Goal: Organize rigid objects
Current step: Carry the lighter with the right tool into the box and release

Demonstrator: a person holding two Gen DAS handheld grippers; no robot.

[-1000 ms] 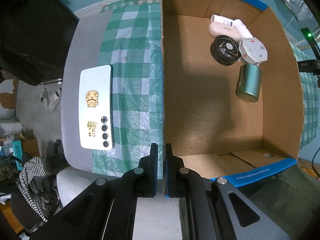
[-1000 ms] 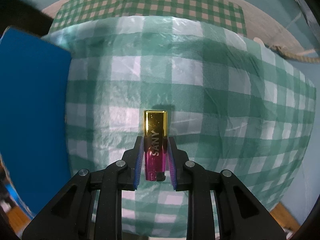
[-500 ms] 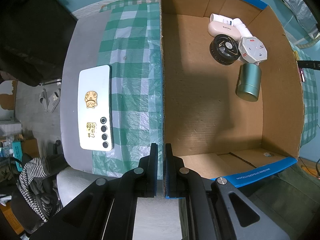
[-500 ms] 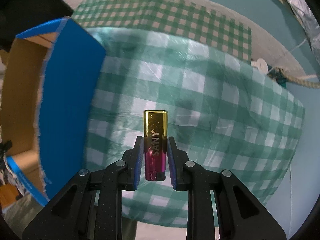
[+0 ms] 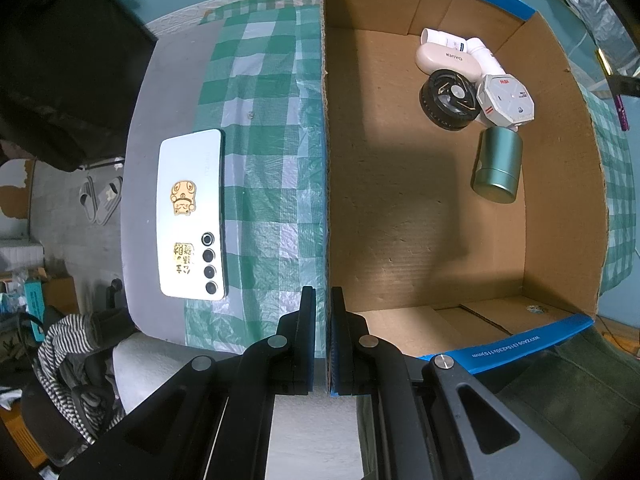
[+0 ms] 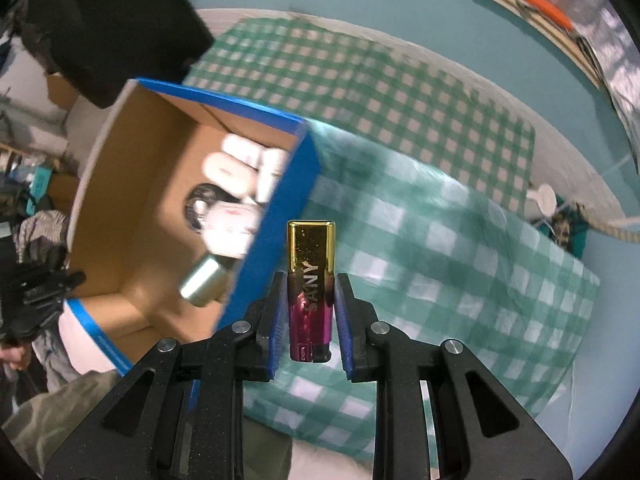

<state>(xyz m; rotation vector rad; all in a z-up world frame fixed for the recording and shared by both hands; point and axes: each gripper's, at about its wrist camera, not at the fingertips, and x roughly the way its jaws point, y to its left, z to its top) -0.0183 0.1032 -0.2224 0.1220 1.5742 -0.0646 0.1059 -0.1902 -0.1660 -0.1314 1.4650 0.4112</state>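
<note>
Left wrist view: left gripper (image 5: 322, 344) clenched on near wall of cardboard box (image 5: 325, 184), one finger either side. Inside box, far corner: white tube (image 5: 486, 53), beige case (image 5: 448, 60), black round fan (image 5: 450, 100), white octagonal device (image 5: 506, 100), green tin (image 5: 498, 166) on its side. Smartphone (image 5: 191, 216) face down on table (image 5: 140, 184) beside checked cloth (image 5: 264, 160)

Right wrist view: right gripper (image 6: 310, 320) grasping gold-and-pink lighter (image 6: 311, 280), upright, held above checked cloth just beside box's blue outer wall; box contents blurred

Box floor (image 5: 400, 208) bare beside tin (image 5: 498, 164)
</note>
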